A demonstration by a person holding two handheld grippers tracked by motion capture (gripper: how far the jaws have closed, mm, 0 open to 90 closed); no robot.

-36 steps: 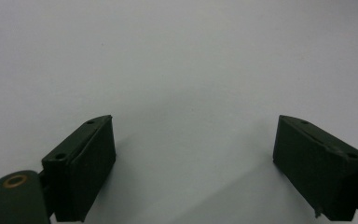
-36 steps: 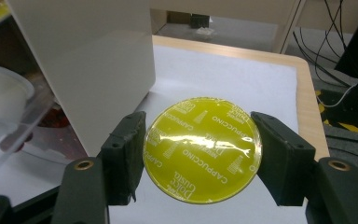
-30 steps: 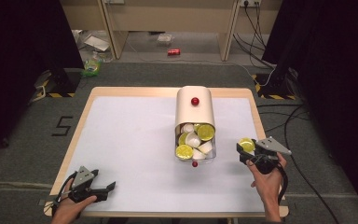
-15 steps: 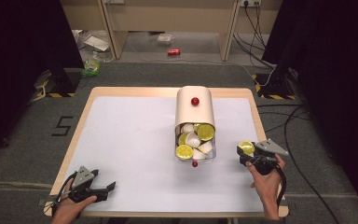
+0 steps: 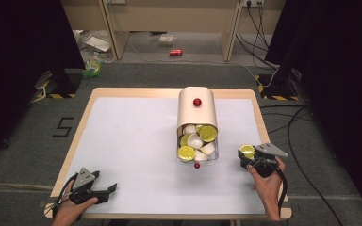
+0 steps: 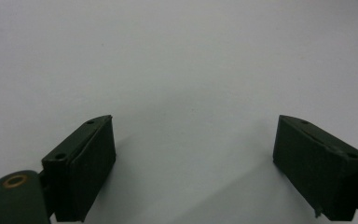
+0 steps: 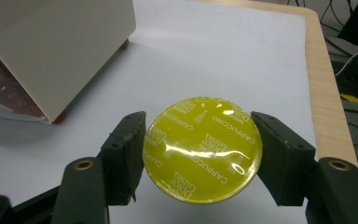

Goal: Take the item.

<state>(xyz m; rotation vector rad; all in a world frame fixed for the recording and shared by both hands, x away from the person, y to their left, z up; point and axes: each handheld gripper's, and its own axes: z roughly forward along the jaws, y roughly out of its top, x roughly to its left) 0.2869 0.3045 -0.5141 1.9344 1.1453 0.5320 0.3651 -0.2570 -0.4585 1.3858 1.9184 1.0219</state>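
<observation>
**Right claw clamps a yellow capsule beside the open dispenser**

The right claw (image 5: 245, 153) grips a yellow-lidded coffee capsule (image 7: 203, 149) by its rim, one jaw pressed against each side of the round foil lid. In the right gripper view the lid faces the camera and sits squarely between the two pads, held above the white tabletop (image 5: 132, 141). In the high view the capsule (image 5: 247, 150) is at the tabletop's right side, near the front edge, just right of the dispenser and apart from it.

The cream-coloured capsule dispenser (image 5: 197, 110) lies near the middle of the tabletop, with a red knob (image 5: 197, 101) on its curved cover. Its clear drawer (image 5: 197, 141) is drawn out toward the person and holds a loose heap of capsules, some showing yellow lids, others their white bodies. A second red knob (image 5: 196, 165) marks the drawer's front.

White lettering on the held lid repeats "Dolce Gusto" and "CAPPUCCINO" in rows across the foil. On the floor left of the tabletop a marking reads "5" (image 5: 62, 127).

The left claw (image 5: 109, 190) rests at the front left corner of the tabletop, its jaws spread wide with nothing between them; the left gripper view shows bare white surface beyond the pads.
</observation>
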